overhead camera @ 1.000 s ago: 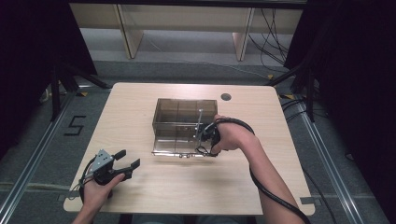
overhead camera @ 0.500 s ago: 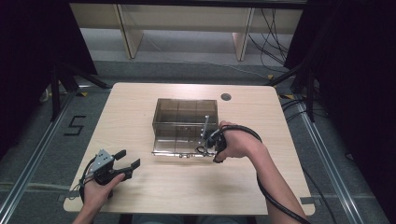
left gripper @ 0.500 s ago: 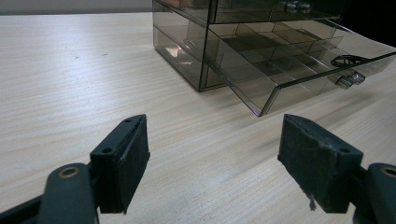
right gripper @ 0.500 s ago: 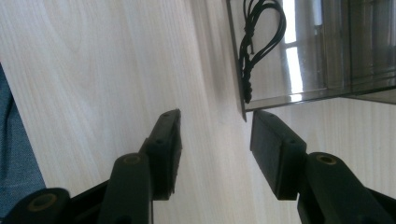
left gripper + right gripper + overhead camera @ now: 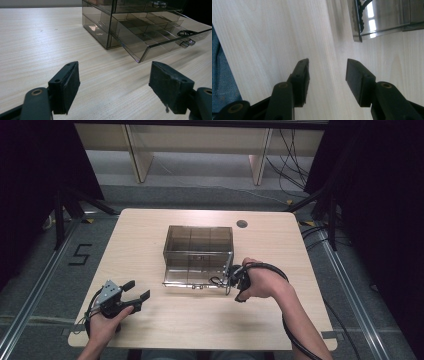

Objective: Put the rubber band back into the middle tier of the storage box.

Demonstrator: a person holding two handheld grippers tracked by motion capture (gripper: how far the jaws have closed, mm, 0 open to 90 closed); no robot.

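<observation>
While the left gripper (image 5: 131,296) rests low over the front-left part of the pale wooden desk (image 5: 150,235), its jaws stand wide apart with nothing between them, and it looks parked there to leave the work to the other hand. Toward the middle stands the smoky transparent plastic drawer cabinet (image 5: 199,251), and its bottom drawer (image 5: 196,277) is pulled out toward the person, divided inside into small compartments. In the left gripper view a coiled black cable or band (image 5: 187,33) lies in the drawer's far corner, just behind a small clear knob (image 5: 186,43) on the drawer front. To the right, the right gripper (image 5: 233,279) sits at the drawer's front right corner, close to that coil, likely either having just let it go or being about to pick it out. Its own view shows the jaws parted and empty, pointing down at bare wood with the drawer's corner at the upper edge. What the coil really is I cannot tell, since tinted plastic and glare blur it. Whether the other compartments hold anything is also hard to make out.
</observation>
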